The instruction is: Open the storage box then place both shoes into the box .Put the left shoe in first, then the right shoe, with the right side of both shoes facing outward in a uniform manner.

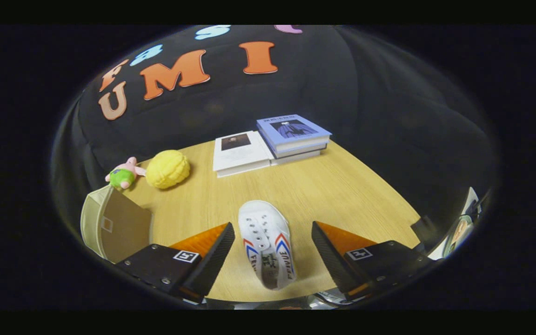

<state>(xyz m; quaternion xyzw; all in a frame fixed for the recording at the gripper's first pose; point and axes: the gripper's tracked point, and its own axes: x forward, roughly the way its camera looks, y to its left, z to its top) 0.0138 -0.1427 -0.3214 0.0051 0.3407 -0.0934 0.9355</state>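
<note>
Hovering over bench (342,186), tool (272,246) spread wide, gripping nothing — one white shoe (267,244) lies between its fingers, untouched. Counted: one storage box (114,225), three books (268,146), two plush toys (151,171).

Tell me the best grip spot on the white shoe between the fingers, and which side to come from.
Judging by the pose: the white shoe lies flat on the table, toe pointing away, between the open gripper fingers without touching them. Come straight down from above and close across the two long sides at mid-body, where the striped walls look parallel and narrow enough.
</note>
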